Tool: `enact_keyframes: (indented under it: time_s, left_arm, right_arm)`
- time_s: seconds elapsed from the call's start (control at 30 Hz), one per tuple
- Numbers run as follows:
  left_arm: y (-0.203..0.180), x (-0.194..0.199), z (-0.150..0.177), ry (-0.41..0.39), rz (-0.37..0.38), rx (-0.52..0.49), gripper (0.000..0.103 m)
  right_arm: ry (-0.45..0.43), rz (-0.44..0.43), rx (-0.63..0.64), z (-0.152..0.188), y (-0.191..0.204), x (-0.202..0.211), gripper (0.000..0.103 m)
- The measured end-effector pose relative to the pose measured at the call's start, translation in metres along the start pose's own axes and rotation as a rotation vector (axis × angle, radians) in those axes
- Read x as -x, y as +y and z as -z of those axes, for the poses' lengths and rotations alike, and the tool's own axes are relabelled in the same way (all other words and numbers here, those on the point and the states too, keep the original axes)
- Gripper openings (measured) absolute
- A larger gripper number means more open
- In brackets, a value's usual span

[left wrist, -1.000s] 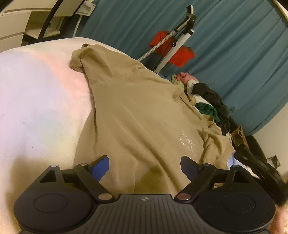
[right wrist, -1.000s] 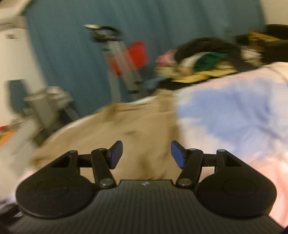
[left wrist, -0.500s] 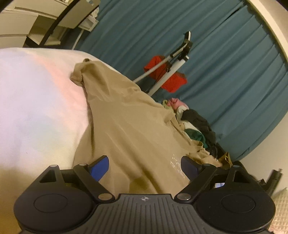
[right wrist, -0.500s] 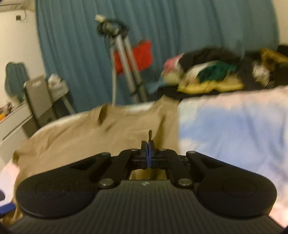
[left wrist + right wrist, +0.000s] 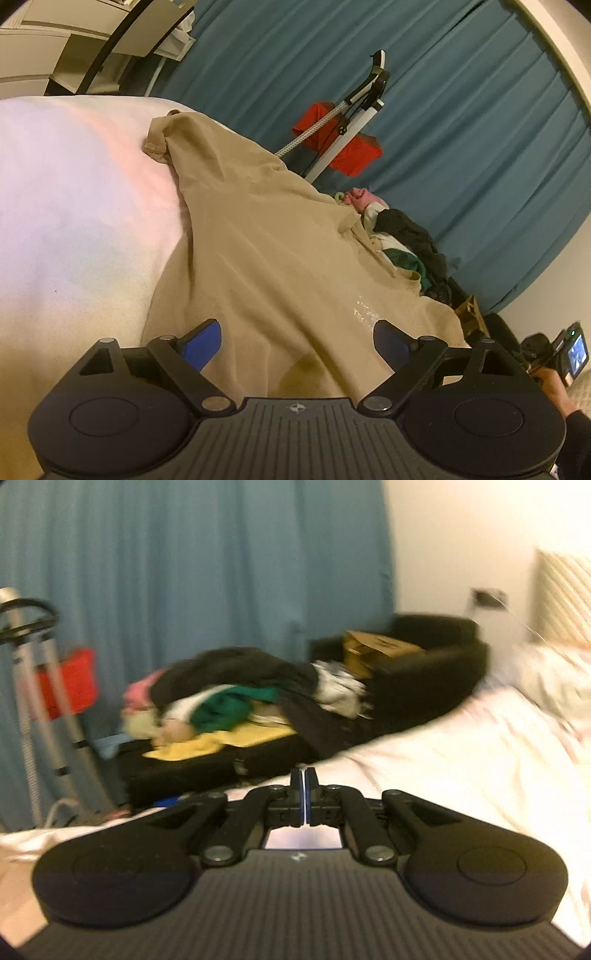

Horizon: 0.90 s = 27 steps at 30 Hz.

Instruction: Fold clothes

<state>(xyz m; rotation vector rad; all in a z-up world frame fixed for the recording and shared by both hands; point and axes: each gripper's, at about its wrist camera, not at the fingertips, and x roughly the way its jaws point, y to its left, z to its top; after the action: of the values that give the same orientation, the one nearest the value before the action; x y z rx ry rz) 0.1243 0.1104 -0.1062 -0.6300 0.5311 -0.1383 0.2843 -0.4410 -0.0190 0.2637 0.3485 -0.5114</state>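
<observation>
Bedroom, teal curtain point(image 5: 461, 110) behind, white bed point(image 5: 74, 221) as the work surface. Left gripper point(image 5: 295, 339): blue fingers point(image 5: 201, 341) spread wide, nothing between them, hovering just over the near hem of the tan T-shirt point(image 5: 266, 258). The shirt lies spread on the bed, one sleeve bunched at the far left, small white print near the right edge. Right gripper point(image 5: 303, 797): fingers pressed together; a second ago they stood apart over the shirt, and half a second ago they had already snapped shut at the tan cloth. Whether any fabric is pinched now, I can't tell; the view is blurred and no cloth shows at the tips. Its view has swung right, off the shirt, to bare sheet, the clothes pile point(image 5: 229, 701) on a dark couch point(image 5: 424, 672) and a pillow point(image 5: 554, 679) at far right. Left view barely changed. Likely the right hand is carrying a shirt edge across for a first fold, or it missed and came away empty. Beyond: red-bagged stand point(image 5: 343, 140), a camera point(image 5: 569, 352) at far right.
</observation>
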Motion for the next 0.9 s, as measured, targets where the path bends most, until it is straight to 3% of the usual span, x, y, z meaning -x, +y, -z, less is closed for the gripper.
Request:
enact_keyframes:
  time_s: [0.13, 0.2, 0.23, 0.27, 0.33, 0.5, 0.7, 0.8, 0.9]
  left_arm:
    - [-0.009, -0.008, 0.004, 0.01, -0.031, -0.079, 0.094]
    - [-0.011, -0.01, 0.007, 0.002, -0.046, -0.128, 0.094]
    - [-0.013, -0.011, 0.009, -0.009, -0.055, -0.166, 0.094]
    - [-0.015, -0.012, 0.011, -0.021, -0.064, -0.204, 0.094]
    - [-0.018, -0.016, 0.017, -0.014, -0.104, -0.256, 0.094]
    - [-0.025, -0.015, 0.022, 0.008, -0.145, -0.296, 0.094]
    - [-0.027, 0.012, 0.017, 0.062, -0.172, -0.27, 0.094]
    - [-0.023, 0.033, 0.008, 0.112, -0.16, -0.237, 0.094]
    - [-0.017, 0.063, -0.003, 0.109, -0.236, -0.241, 0.093]
  right_arm:
    - [0.121, -0.031, -0.084, 0.026, -0.027, -0.014, 0.007]
    - [0.187, -0.063, -0.062, 0.038, -0.033, -0.009, 0.013]
    - [0.202, -0.07, -0.041, 0.043, -0.033, 0.001, 0.036]
    - [0.215, -0.076, -0.019, 0.048, -0.033, 0.011, 0.066]
    - [0.216, -0.11, 0.002, 0.056, -0.029, 0.045, 0.086]
    - [0.26, -0.193, 0.005, 0.064, -0.026, 0.138, 0.083]
    - [0.292, -0.393, -0.029, 0.078, -0.037, 0.268, 0.083]
    - [0.281, -0.451, -0.042, 0.084, -0.048, 0.307, 0.083]
    - [0.305, -0.437, -0.061, 0.099, -0.058, 0.327, 0.083]
